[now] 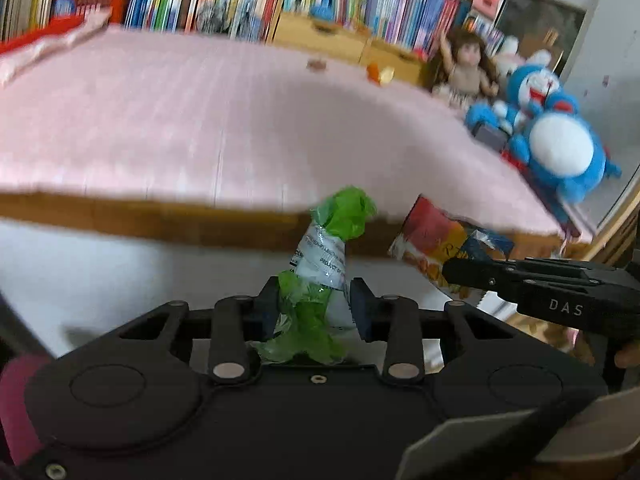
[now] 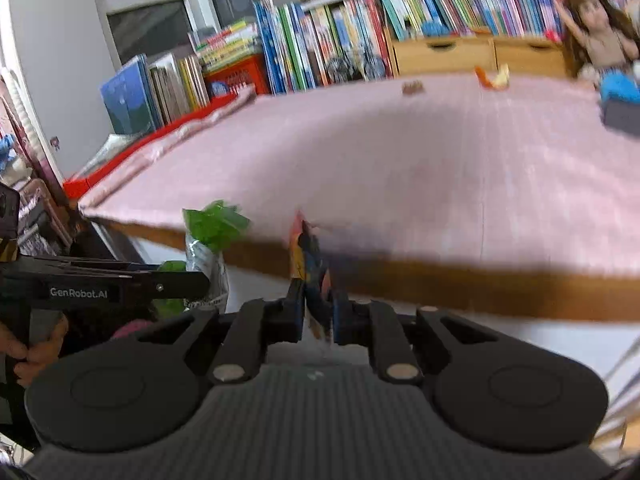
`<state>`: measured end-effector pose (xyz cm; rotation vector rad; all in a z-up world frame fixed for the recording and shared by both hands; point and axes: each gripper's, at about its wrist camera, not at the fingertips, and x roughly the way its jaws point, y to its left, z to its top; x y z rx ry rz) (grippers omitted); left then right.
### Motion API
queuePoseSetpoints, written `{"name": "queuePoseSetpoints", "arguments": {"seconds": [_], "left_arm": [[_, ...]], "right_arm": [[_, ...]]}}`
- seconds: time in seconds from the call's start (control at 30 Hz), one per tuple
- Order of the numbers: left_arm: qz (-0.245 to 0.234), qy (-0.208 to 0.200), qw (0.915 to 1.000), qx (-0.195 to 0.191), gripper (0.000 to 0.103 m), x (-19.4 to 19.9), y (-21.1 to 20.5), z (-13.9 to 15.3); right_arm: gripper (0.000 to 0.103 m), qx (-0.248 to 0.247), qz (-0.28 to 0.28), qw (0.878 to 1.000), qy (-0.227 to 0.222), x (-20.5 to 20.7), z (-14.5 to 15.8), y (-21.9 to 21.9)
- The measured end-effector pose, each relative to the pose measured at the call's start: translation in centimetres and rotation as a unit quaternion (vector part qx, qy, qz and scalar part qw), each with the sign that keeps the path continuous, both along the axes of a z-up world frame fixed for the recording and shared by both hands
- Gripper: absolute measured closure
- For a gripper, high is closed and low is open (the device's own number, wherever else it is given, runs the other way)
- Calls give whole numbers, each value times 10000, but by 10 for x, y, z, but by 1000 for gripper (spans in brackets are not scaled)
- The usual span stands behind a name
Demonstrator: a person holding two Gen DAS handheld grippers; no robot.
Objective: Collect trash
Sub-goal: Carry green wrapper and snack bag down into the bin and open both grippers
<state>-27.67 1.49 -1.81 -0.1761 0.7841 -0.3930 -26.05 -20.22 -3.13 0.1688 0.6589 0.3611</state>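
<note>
Left wrist view: our left gripper (image 1: pixel 314 306) is partly closed on a crumpled green-and-clear wrapper (image 1: pixel 324 256). Our right gripper (image 2: pixel 318 308), nearly shut, pinches a colourful snack packet (image 2: pixel 310 264). Both hang just near of the pink-topped table (image 1: pixel 200 120).

Soft daylight, motion blur, fisheye bending.

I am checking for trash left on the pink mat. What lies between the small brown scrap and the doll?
In both wrist views, an orange and yellow wrapper lies between the brown scrap and the doll, on the pink mat.
</note>
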Motion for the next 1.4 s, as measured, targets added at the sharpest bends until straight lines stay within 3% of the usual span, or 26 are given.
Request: {"name": "queuePoseSetpoints", "arguments": {"seconds": [0.17,0.5,1.4], "left_arm": [[-148,300,9992,217,69,-9,-1,-22],[-413,788,9954,366,69,-11,-8,-45],[-544,1458,9829,979,65,2,-28,-74]], "right_arm": [[88,243,12,9986,467,-7,-24,0],[88,193,94,9951,964,-17,-48,8],[81,-182,378,9866,1579,-16,-70,20]]}}
